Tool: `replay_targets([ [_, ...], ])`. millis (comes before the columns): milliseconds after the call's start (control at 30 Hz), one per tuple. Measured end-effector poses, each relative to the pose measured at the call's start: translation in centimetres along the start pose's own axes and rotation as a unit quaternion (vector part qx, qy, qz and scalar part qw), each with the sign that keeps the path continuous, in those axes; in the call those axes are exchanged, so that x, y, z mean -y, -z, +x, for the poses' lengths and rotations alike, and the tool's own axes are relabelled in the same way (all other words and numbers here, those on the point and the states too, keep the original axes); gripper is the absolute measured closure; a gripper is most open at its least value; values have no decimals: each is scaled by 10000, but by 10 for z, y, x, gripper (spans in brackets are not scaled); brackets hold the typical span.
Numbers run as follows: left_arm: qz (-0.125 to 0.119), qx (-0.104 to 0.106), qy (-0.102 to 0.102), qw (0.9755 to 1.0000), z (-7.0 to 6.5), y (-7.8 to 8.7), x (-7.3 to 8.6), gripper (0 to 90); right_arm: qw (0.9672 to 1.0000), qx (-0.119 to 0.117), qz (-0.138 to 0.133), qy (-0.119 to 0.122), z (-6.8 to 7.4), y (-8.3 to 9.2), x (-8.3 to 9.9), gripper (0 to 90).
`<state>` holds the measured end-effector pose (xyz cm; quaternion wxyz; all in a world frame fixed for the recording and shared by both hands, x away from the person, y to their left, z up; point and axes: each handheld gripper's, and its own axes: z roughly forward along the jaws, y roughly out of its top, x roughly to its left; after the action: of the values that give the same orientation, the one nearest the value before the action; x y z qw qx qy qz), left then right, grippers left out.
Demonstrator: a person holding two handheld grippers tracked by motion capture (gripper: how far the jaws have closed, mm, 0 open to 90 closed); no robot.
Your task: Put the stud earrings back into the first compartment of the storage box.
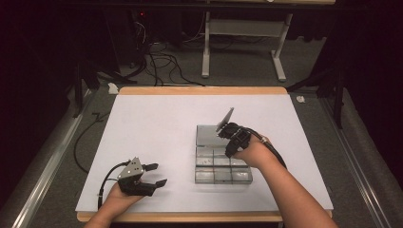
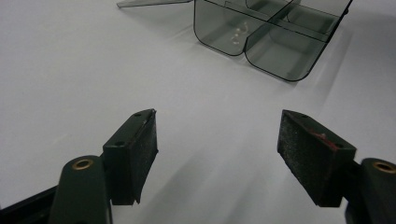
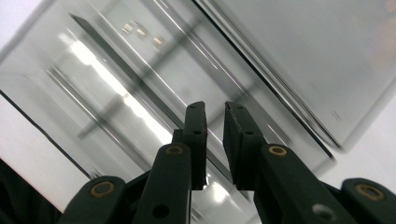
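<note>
A clear grey compartment box (image 1: 222, 175) lies right of the table's middle, its lid (image 1: 207, 135) folded open flat behind it. My right gripper (image 1: 230, 152) hangs over the box's rear compartments and points down. In the right gripper view its jaws (image 3: 216, 109) stand almost together, nothing visible between them, above the dividers of the box (image 3: 116, 93). A few small pale bits (image 3: 140, 31) lie in one compartment. My left gripper (image 1: 160, 174) rests open near the front left; it (image 2: 217, 133) faces the box (image 2: 271, 51) across bare table.
The white table top (image 1: 157, 128) has a wooden edge (image 1: 190, 217) at the front. Beyond its far edge are cables (image 1: 161, 61) on the floor and a white stand (image 1: 242, 33). Aluminium rails (image 1: 47, 161) run along both sides.
</note>
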<state>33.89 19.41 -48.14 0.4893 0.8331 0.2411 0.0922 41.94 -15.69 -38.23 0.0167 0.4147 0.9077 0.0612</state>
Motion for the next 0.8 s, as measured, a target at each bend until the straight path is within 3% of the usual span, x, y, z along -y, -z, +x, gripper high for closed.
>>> replay_targets([
  [400, 8, -12, 6, 10000, 0, 0, 0, 290, 9968, 236, -208, -740, -55, 15, 58, 754],
  [800, 15, -30, 9, 10000, 0, 0, 0, 290, 9912, 323, -194, -1270, -86, 12, 100, 721],
])
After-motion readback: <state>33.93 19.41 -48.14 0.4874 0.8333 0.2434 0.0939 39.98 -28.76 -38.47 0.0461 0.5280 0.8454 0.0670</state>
